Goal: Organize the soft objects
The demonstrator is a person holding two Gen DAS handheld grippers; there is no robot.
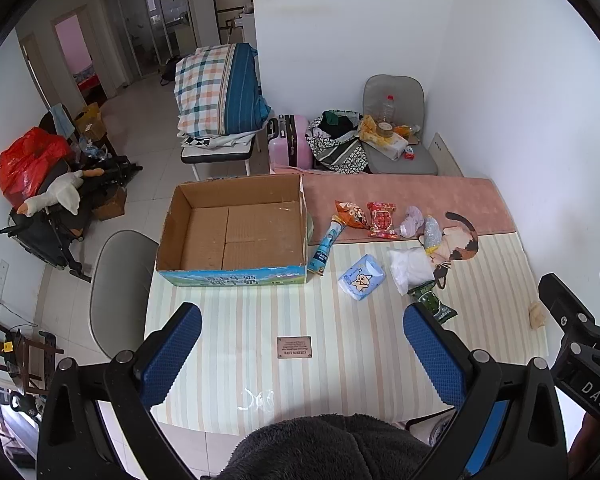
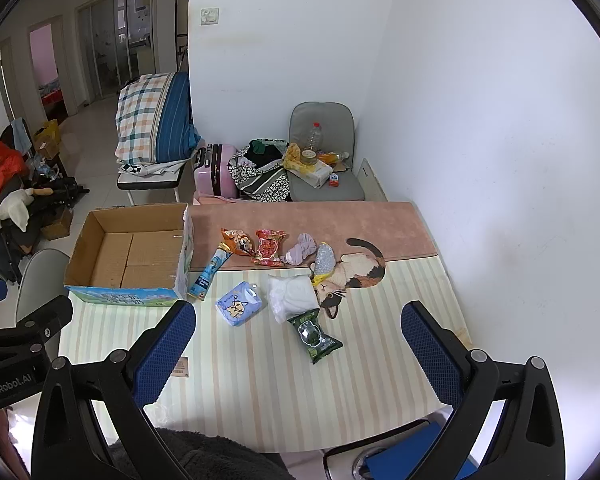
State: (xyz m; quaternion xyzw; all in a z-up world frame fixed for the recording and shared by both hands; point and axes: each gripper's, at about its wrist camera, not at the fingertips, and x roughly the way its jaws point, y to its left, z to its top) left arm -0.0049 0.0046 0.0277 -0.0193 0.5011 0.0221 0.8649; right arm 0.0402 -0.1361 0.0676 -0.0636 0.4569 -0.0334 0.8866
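An open empty cardboard box [image 1: 236, 232] [image 2: 132, 256] stands at the table's left. Right of it lie soft items: a blue tube pack [image 1: 327, 242] [image 2: 210, 272], an orange snack bag [image 1: 350, 213] [image 2: 238, 242], a red snack bag [image 1: 382, 220] [image 2: 270, 248], a lilac cloth [image 1: 414, 221] [image 2: 304, 248], a blue tissue pack [image 1: 361, 277] [image 2: 239, 304], a white plastic bag [image 1: 408, 268] [image 2: 294, 296] and a green pack [image 1: 432, 302] [image 2: 314, 336]. My left gripper [image 1: 302, 320] and right gripper [image 2: 298, 316] are open and empty, above the table's near part.
The striped table mat [image 1: 340, 360] [image 2: 380, 288] bears a cat figure [image 1: 458, 240] [image 2: 356, 276]. A grey chair [image 1: 116, 288] stands left of the table. Beyond the table are a loaded chair [image 1: 396, 132], a pink suitcase [image 1: 290, 142] and a bedding pile [image 1: 220, 88].
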